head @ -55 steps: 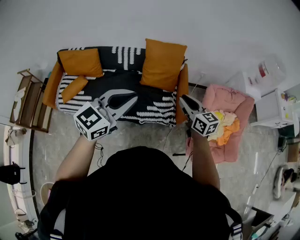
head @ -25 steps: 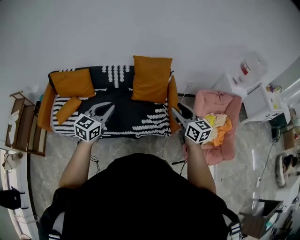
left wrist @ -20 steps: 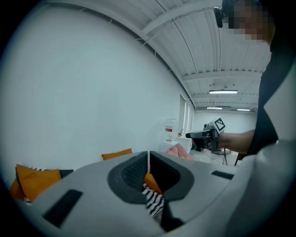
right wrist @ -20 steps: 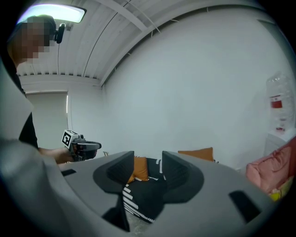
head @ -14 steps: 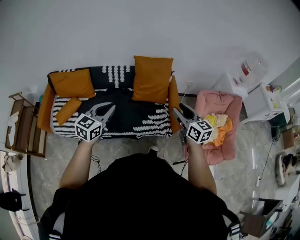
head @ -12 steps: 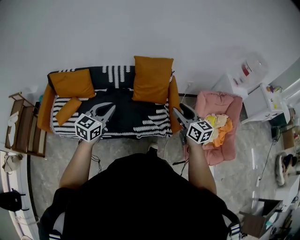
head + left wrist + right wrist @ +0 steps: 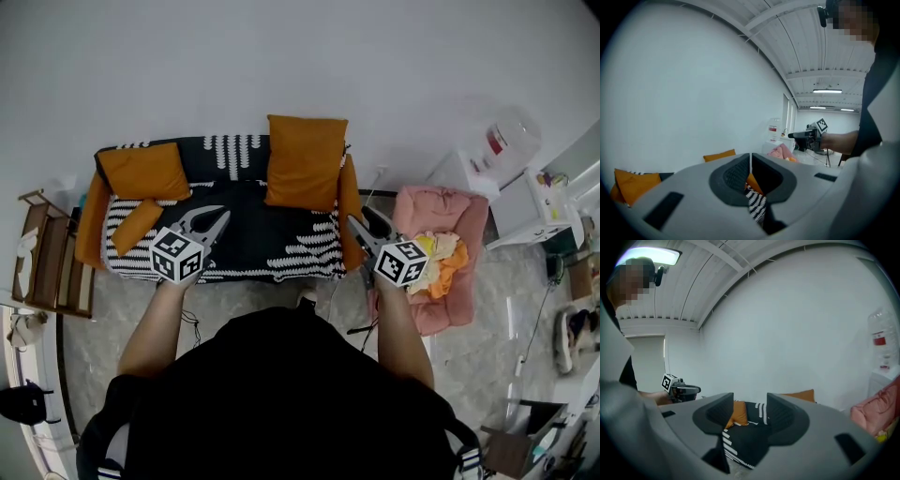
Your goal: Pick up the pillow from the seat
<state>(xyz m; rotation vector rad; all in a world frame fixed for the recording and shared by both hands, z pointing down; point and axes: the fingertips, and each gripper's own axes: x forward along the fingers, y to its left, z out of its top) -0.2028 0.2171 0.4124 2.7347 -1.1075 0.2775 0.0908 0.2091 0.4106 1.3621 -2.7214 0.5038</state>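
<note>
Seen from close behind, the right gripper fills the lower foreground, its two dark jaws standing apart and just having opened wider, gripping nothing. Through the gap, well beyond them, shows a sofa in a black-and-white patterned cover, with an orange pillow upright on it. A second orange pillow peeks over the right-hand jaw. The left gripper reaches in at left. A pink seat and a clear water bottle stand at right, against a white wall.

head view steeply down over the sofa; both gripper views near level toward it
</note>
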